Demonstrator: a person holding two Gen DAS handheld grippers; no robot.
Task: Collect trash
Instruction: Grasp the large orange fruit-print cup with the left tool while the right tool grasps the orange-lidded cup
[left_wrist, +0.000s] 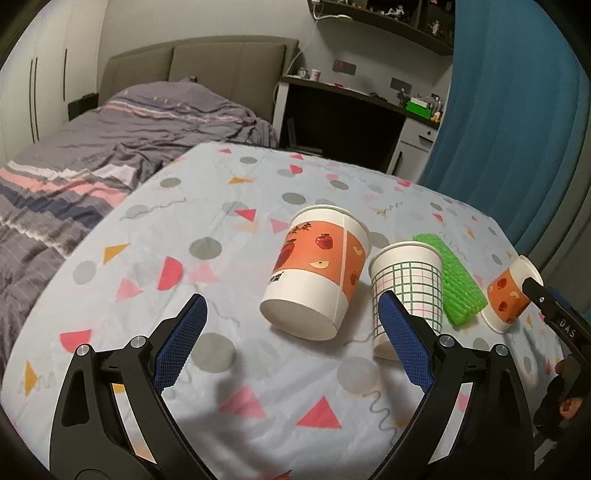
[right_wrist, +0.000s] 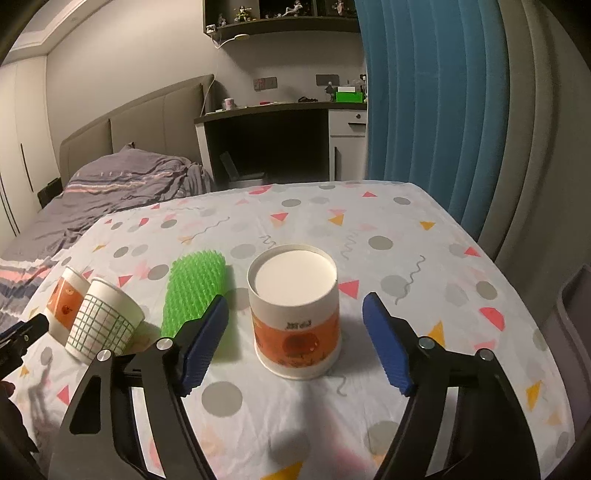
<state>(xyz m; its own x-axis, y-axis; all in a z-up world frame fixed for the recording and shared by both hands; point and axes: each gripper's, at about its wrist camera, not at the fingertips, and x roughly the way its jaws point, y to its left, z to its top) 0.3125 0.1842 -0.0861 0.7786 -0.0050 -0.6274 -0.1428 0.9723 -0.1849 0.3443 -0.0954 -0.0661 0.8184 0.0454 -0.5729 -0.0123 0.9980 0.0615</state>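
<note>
An orange apple-print paper cup (left_wrist: 317, 269) lies tipped on the patterned tablecloth, just ahead of my open left gripper (left_wrist: 291, 310). A green-grid paper cup (left_wrist: 408, 291) lies beside my left gripper's right finger. A green foam net (left_wrist: 450, 280) lies to its right, then a second orange cup (left_wrist: 508, 295) stands upside down. In the right wrist view that upside-down orange cup (right_wrist: 295, 314) sits between the fingers of my open right gripper (right_wrist: 295, 310), untouched. The green net (right_wrist: 194, 291), the grid cup (right_wrist: 103, 325) and the tipped orange cup (right_wrist: 66, 299) lie to the left.
The table (right_wrist: 424, 258) carries a cloth with dots and triangles. A bed (left_wrist: 92, 147) stands at the left, a desk (right_wrist: 280, 110) at the back, a blue curtain (right_wrist: 424, 92) at the right. A grey bin's rim (right_wrist: 576, 314) shows at the table's right edge.
</note>
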